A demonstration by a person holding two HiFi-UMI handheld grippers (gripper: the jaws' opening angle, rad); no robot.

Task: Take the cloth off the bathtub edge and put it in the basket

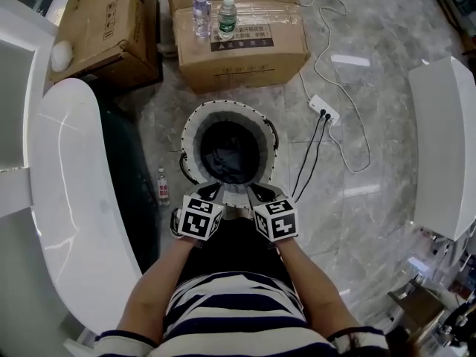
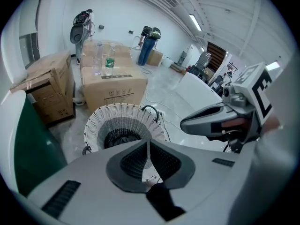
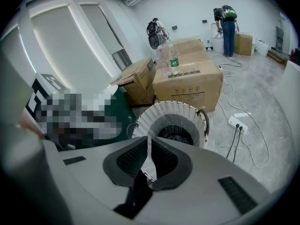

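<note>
Both grippers are close to the person, just over the near rim of the basket (image 1: 192, 129). The left gripper (image 1: 209, 193) is closed with nothing in it. The right gripper (image 1: 262, 193) is closed and empty too. The basket sits on the floor right in front of them. The dark cloth (image 1: 229, 153) lies down inside it, not on the bathtub (image 1: 67, 184) edge. So the job looks just about done. I think the next move is only to lift both grippers up and back without bumping the rim. The bathtub is close on the left, and a little bottle (image 1: 163, 187) stands just beside the basket. A cord (image 1: 316, 151) runs near its right side. Farther off, boxes (image 1: 238, 47) fill the floor, so the open room is up and back.
</note>
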